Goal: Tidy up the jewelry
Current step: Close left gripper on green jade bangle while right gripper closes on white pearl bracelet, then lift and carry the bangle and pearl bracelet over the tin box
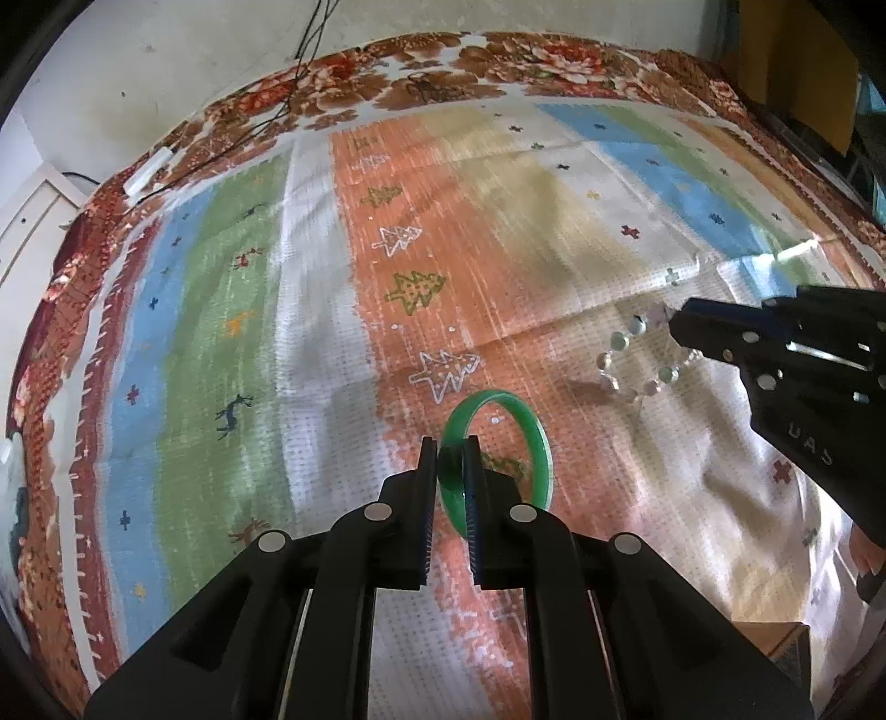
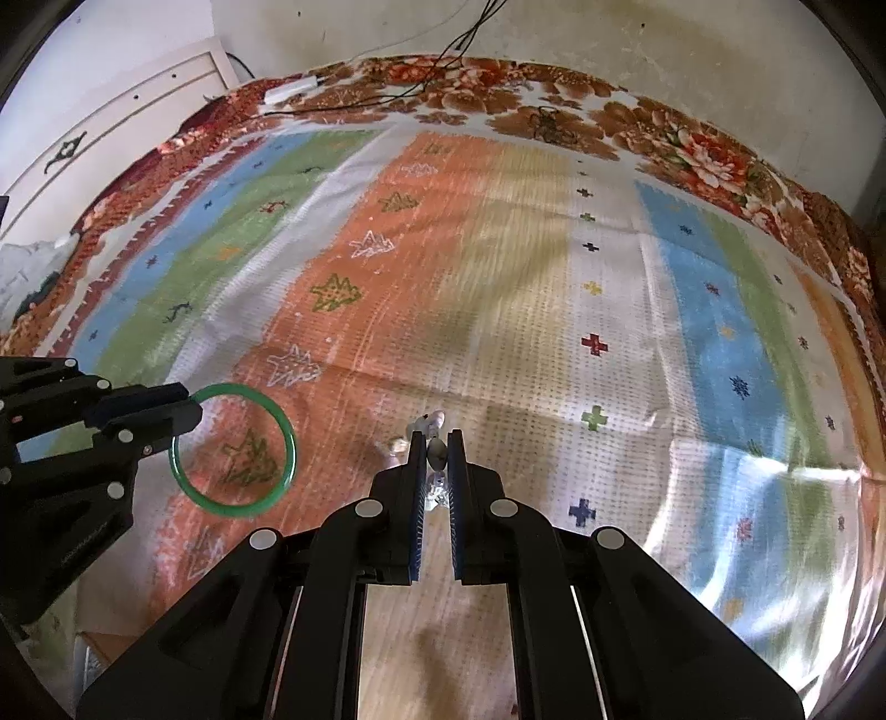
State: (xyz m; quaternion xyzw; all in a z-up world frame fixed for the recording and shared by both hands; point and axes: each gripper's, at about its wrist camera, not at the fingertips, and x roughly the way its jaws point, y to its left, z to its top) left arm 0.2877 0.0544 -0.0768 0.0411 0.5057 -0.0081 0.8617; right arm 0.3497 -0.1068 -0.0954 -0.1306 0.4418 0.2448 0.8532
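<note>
Jewelry in both our tongs: a green ring and a string of clear beads.

We pinch the green bangle (image 1: 501, 451) by its rim in our left tongs (image 1: 449, 443), closed tight on it, and it sits up in the air over the orange stripe with little trees. Our right tongs (image 2: 437, 437) are closed on the bead bracelet (image 1: 637, 363), which hangs from the tips just to the right of the bangle, not touching it. Under both lies the striped cloth (image 1: 310, 310) in blue, green, white, orange and tan. Around that runs a flowery cover (image 2: 692, 149). Far back, black wires (image 2: 437, 61) cross the cover near a white wall (image 2: 637, 44).
</note>
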